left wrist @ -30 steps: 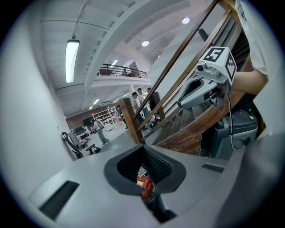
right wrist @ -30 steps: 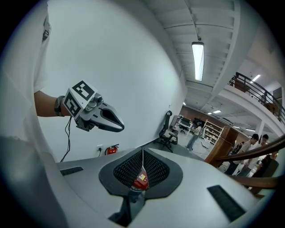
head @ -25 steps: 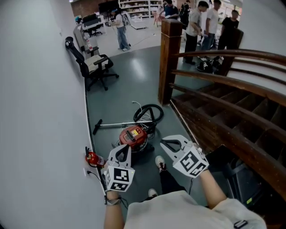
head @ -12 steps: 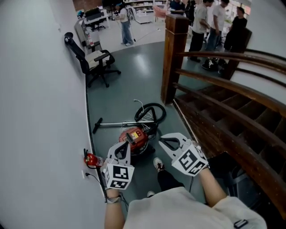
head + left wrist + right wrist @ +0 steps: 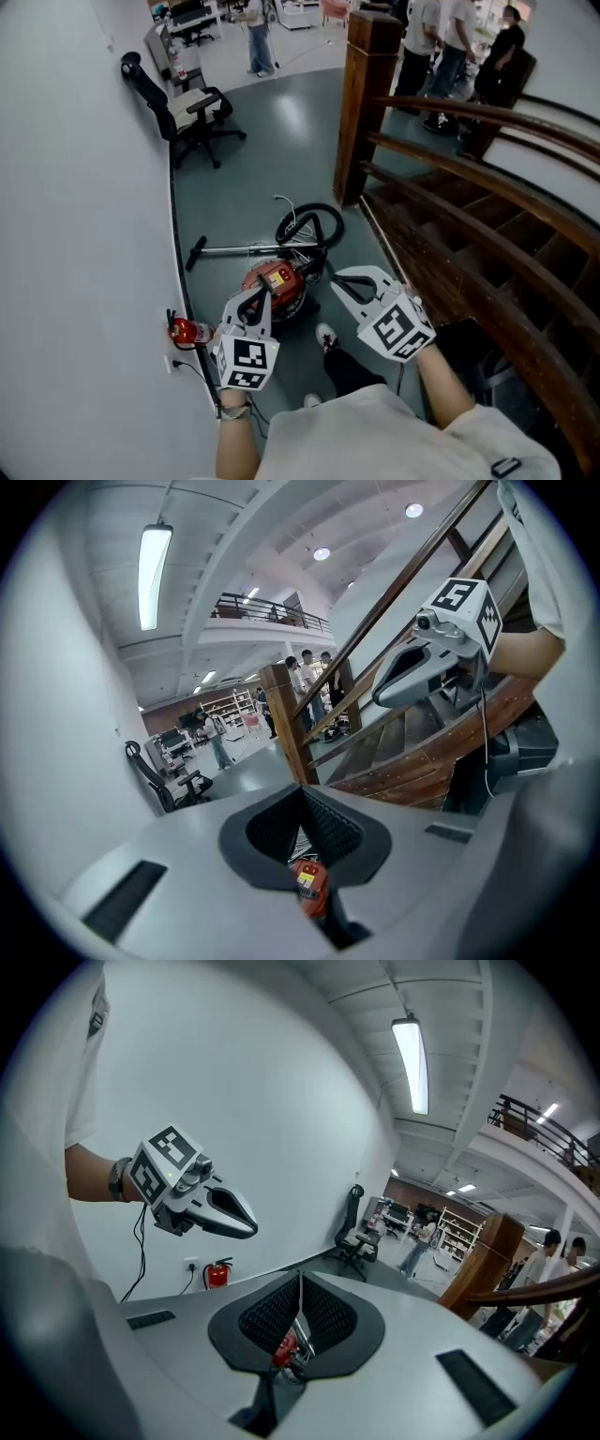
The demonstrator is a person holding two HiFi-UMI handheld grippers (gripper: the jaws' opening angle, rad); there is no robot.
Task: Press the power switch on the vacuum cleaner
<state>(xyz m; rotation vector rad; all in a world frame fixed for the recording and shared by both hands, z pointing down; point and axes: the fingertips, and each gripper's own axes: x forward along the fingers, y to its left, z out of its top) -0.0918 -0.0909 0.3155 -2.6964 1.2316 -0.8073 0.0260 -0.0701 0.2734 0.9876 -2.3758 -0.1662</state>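
Note:
The red canister vacuum cleaner [image 5: 275, 284] lies on the grey floor by the wall, with a yellow label on top; its black hose [image 5: 309, 228] is coiled behind it. My left gripper [image 5: 257, 298] hangs above its near left edge, jaws shut and empty. The right gripper [image 5: 339, 278] is in the air just right of the vacuum, also shut on nothing. In the left gripper view the vacuum [image 5: 307, 885] shows below the closed left gripper [image 5: 302, 791]. In the right gripper view a red bit of the vacuum [image 5: 284, 1349] shows under the closed right gripper [image 5: 300, 1281].
A metal wand [image 5: 246, 249] lies across the floor behind the vacuum. A red fire extinguisher [image 5: 187, 331] stands by the wall at left, an office chair [image 5: 186, 114] farther back. A wooden stair post [image 5: 362, 103] and railing run along the right. My shoe [image 5: 326, 337] is near the vacuum.
The person has stepped forward, and both shut grippers have come slightly lower and nearer the vacuum. The left gripper's tip now overlaps the vacuum's near edge.

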